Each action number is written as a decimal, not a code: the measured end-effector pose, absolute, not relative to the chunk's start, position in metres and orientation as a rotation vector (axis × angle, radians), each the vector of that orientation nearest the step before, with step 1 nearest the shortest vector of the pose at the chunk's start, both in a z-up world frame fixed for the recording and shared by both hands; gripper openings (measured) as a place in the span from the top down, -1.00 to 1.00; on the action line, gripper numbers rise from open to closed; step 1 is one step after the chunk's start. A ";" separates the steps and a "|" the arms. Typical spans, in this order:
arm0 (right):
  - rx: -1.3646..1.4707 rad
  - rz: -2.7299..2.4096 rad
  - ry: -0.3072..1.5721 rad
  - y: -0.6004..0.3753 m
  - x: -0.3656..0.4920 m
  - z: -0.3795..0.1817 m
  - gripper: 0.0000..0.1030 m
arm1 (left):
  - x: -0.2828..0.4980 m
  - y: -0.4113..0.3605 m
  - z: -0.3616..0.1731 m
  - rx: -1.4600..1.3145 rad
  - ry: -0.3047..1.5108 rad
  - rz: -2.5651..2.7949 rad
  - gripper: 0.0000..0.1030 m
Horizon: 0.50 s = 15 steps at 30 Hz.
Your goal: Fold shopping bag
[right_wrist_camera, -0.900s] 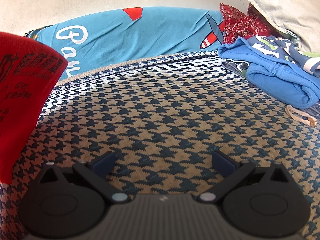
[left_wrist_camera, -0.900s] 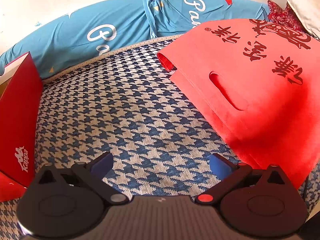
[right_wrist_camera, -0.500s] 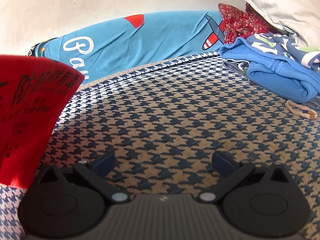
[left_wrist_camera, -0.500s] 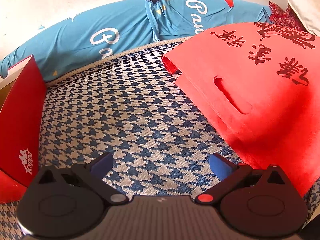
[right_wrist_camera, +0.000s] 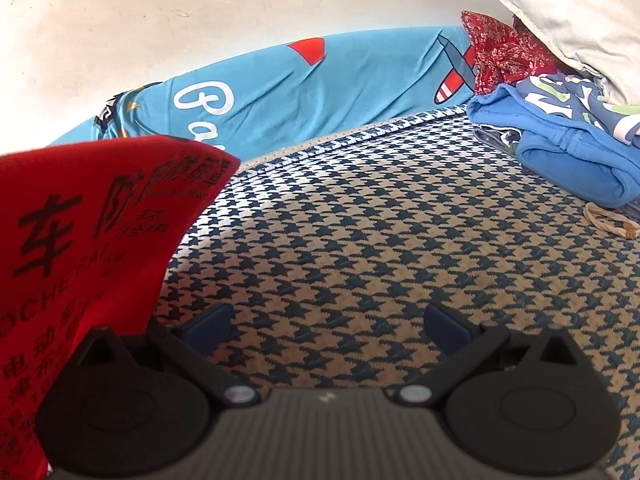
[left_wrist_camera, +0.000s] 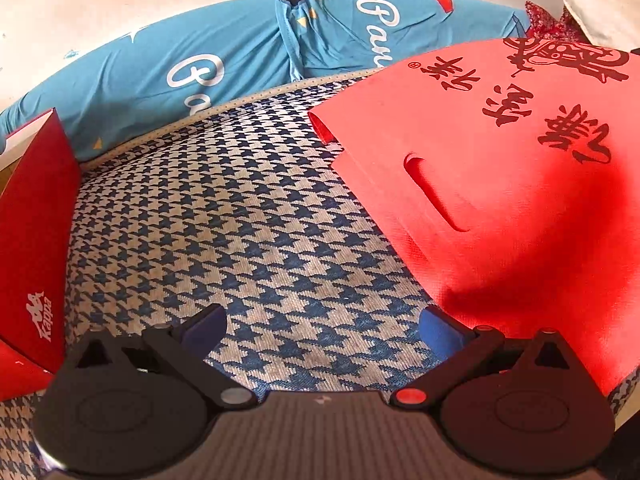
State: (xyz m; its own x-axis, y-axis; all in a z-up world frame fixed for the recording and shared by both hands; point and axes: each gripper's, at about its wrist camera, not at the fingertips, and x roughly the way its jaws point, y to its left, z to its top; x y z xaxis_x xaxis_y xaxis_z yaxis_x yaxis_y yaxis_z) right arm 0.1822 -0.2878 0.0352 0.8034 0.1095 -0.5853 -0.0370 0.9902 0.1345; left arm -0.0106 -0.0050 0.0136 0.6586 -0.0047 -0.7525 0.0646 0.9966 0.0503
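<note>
A red shopping bag (left_wrist_camera: 500,184) with dark printed characters and a slot handle lies flat on the blue-and-white houndstooth bed cover, filling the right of the left wrist view. My left gripper (left_wrist_camera: 322,324) is open just left of the bag's near edge, its right finger close to that edge, nothing between the fingers. In the right wrist view the same shopping bag (right_wrist_camera: 80,248) fills the left side. My right gripper (right_wrist_camera: 328,326) is open over bare cover, its left finger beside the bag's right edge.
A dark red Kappa bag (left_wrist_camera: 34,248) stands at the left. A long blue printed bolster (left_wrist_camera: 240,64) runs along the wall. Folded blue clothes (right_wrist_camera: 560,148), a red patterned cloth (right_wrist_camera: 504,52), a pale pillow (right_wrist_camera: 568,12) and a rubber band (right_wrist_camera: 610,220) lie at the right.
Both grippers have shifted towards the red bag: its bottom edge now takes up more of the right wrist view's left side, and the left gripper's right finger sits nearer its handle end.
</note>
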 end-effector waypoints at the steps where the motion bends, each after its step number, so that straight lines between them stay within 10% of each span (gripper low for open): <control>1: 0.109 0.077 0.637 -0.286 0.182 0.036 -1.00 | -0.012 -0.005 0.015 0.079 0.851 -0.056 -1.00; 15: 0.082 -0.047 0.749 -0.329 0.165 0.022 -1.00 | -0.023 0.017 0.026 -0.002 0.855 -0.148 -1.00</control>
